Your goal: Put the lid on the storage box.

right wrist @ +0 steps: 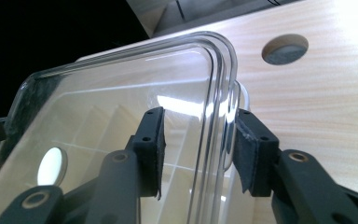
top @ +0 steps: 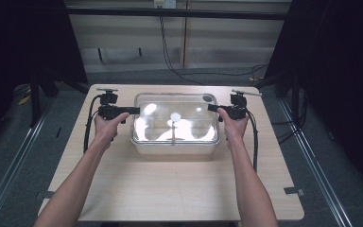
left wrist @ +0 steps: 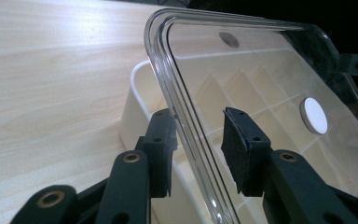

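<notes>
Clear lid (top: 175,118) between parted tongs, no readable writing

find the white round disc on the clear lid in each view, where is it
High view: white disc at the middle of the clear lid.
Left gripper view: disc at right, past the jaws.
Right gripper view: disc at lower left.
Shared landmark: the lid's rounded rim.
</notes>
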`<act>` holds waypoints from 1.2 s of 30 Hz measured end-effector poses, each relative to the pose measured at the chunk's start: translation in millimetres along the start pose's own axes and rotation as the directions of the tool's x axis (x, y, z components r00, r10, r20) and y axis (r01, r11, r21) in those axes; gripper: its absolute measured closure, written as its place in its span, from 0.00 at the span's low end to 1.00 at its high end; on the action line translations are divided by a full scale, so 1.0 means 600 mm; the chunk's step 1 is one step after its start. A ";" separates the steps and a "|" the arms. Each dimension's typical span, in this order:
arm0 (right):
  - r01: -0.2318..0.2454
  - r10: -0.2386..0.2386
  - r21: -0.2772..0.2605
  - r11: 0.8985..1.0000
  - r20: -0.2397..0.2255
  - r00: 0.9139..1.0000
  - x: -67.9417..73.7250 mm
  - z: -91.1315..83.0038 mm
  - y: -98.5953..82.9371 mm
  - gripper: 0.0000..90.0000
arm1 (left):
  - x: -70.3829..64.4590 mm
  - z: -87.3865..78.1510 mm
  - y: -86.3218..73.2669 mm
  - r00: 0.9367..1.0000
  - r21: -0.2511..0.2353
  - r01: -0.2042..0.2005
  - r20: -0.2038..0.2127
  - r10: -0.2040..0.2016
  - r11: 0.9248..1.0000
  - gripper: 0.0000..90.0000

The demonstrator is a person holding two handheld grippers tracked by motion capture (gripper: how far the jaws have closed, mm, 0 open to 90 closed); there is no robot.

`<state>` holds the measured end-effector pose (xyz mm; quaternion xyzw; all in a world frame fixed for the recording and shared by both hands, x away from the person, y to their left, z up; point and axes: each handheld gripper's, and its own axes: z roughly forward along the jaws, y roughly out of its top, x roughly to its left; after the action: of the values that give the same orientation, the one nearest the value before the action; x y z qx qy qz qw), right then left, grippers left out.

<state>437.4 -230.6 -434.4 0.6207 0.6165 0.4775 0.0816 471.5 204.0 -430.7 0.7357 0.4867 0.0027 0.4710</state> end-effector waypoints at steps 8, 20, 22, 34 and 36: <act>0.013 -0.014 0.027 1.000 0.044 0.999 -0.005 0.013 -0.006 0.60 | 0.007 0.014 -0.005 1.000 0.016 0.028 0.011 -0.028 0.999 0.68; 0.035 -0.039 0.035 0.999 0.100 0.994 -0.003 0.022 -0.017 0.59 | 0.013 0.021 -0.011 0.999 0.037 0.035 0.005 -0.035 0.999 0.66; 0.037 -0.040 0.034 0.999 0.101 0.994 -0.002 0.021 -0.018 0.59 | 0.013 0.023 -0.014 0.999 0.032 0.046 0.008 -0.047 0.998 0.65; 0.075 -0.081 0.051 0.996 0.121 0.989 0.002 0.009 -0.022 0.54 | 0.004 0.021 -0.026 1.000 0.013 0.017 -0.014 -0.017 1.000 0.58; 0.091 -0.096 0.052 0.995 0.110 0.989 0.004 0.003 -0.023 0.53 | 0.002 0.018 -0.026 1.000 0.008 0.011 -0.010 -0.011 1.000 0.49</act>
<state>428.5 -224.7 -443.6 0.6188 0.6503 0.4228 0.1241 465.8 198.7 -448.0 0.7349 0.4931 0.0020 0.4656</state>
